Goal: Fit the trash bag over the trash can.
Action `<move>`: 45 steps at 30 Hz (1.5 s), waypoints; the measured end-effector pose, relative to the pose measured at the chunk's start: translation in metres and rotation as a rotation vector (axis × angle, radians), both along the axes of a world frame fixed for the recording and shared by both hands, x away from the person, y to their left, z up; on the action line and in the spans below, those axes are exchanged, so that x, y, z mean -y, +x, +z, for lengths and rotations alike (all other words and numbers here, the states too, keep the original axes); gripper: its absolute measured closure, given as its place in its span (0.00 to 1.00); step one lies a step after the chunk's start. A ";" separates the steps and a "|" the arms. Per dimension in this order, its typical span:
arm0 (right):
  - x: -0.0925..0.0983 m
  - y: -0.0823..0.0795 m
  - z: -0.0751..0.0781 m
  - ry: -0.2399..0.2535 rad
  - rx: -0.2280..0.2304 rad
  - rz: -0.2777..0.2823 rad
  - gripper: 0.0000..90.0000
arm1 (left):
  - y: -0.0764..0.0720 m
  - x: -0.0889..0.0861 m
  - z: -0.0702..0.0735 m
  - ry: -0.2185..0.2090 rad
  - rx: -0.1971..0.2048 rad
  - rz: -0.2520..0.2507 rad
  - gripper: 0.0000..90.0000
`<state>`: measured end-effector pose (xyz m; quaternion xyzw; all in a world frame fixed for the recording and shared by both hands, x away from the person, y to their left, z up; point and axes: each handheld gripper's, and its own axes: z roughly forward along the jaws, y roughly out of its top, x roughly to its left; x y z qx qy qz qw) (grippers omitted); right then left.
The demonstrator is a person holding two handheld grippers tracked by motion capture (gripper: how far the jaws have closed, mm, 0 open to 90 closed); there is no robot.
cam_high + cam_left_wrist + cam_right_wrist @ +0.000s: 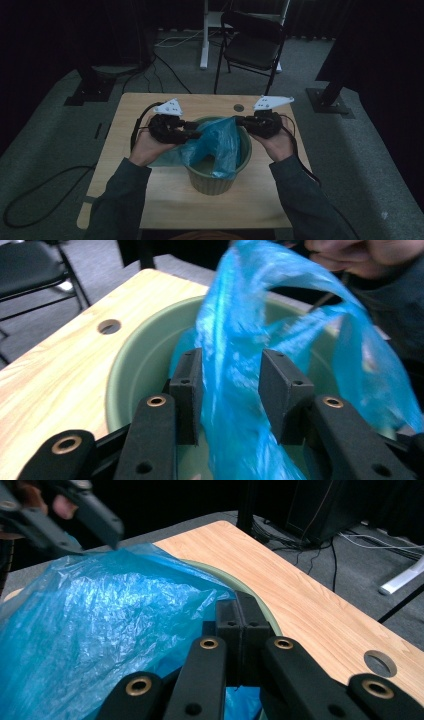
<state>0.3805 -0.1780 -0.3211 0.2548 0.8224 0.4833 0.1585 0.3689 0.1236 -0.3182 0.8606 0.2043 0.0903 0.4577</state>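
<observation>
A pale green bin (pixel 210 182) stands on the middle of the wooden table (pixel 150 200), with a blue plastic bag (pixel 220 142) draped into and over it. My left gripper (pixel 196 134) reaches in from the bin's left rim. In the left gripper view its jaws stand apart, open (pixel 232 370), and a blurred strip of the bag (pixel 235 330) runs between them above the bin's inside (pixel 140 365). My right gripper (pixel 238 120) is at the far right rim. Its jaws are shut (pixel 241 605) on the bag's edge (pixel 100 620) at the bin's rim (pixel 227 580).
A round hole (pixel 239 107) lies in the table just behind the bin. On the grey floor beyond the table are a black folding chair (pixel 252 42), a white desk leg (pixel 204 35) and cables (pixel 167 75). Dark stand bases sit at both back corners.
</observation>
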 end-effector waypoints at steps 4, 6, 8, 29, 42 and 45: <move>-0.001 -0.001 0.000 -0.007 -0.001 0.013 1.00 | 0.007 0.009 -0.001 0.020 0.003 0.033 0.75; -0.001 -0.002 0.000 -0.010 -0.001 0.014 1.00 | 0.009 0.011 -0.002 0.019 0.001 0.032 0.82; 0.000 -0.002 0.000 -0.014 -0.009 0.021 1.00 | 0.010 0.013 -0.002 0.025 0.003 0.040 0.95; 0.003 -0.031 0.032 0.056 0.040 0.131 0.84 | 0.013 0.021 -0.003 0.047 -0.004 0.047 0.99; -0.046 -0.039 0.024 0.015 0.015 0.274 0.76 | 0.012 0.026 -0.001 0.051 0.002 0.040 0.99; -0.054 -0.038 0.020 0.000 0.015 0.283 0.73 | 0.012 0.028 -0.001 0.054 0.000 0.037 0.99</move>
